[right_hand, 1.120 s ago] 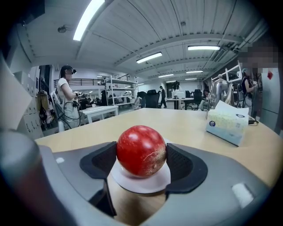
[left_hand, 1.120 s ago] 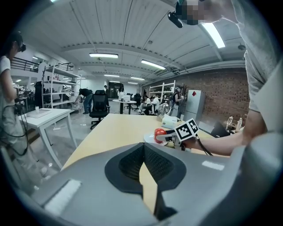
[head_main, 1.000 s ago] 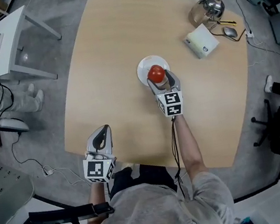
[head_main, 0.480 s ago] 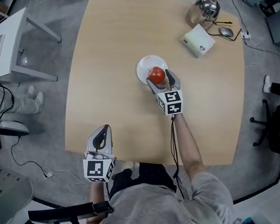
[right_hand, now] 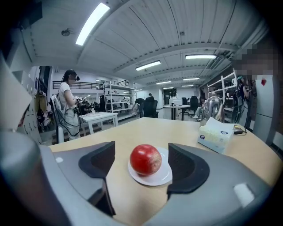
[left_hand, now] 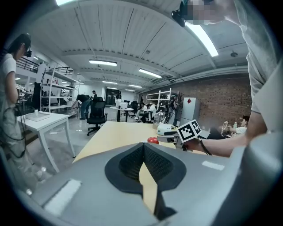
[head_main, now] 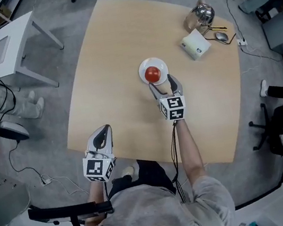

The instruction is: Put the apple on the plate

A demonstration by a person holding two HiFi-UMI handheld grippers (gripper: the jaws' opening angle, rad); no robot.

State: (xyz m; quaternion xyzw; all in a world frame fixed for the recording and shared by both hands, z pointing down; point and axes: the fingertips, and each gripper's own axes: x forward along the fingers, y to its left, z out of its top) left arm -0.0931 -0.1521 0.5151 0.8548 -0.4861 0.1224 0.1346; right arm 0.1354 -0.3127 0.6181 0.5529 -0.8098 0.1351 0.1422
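Note:
A red apple rests on a small white plate near the middle of the wooden table. My right gripper stands open just on my side of the plate, its jaws apart and clear of the apple. The apple shows small and far in the left gripper view, beside the right gripper's marker cube. My left gripper hovers at the table's near left edge with its jaws pressed together on nothing.
A white tissue box and a shiny metal kettle stand at the table's far right, with a mouse beside them. A white side table stands off to the left. An office chair is at right.
My right gripper has let go of the apple and drawn back toward me. The apple now sits alone on the plate. The left gripper has stayed put.

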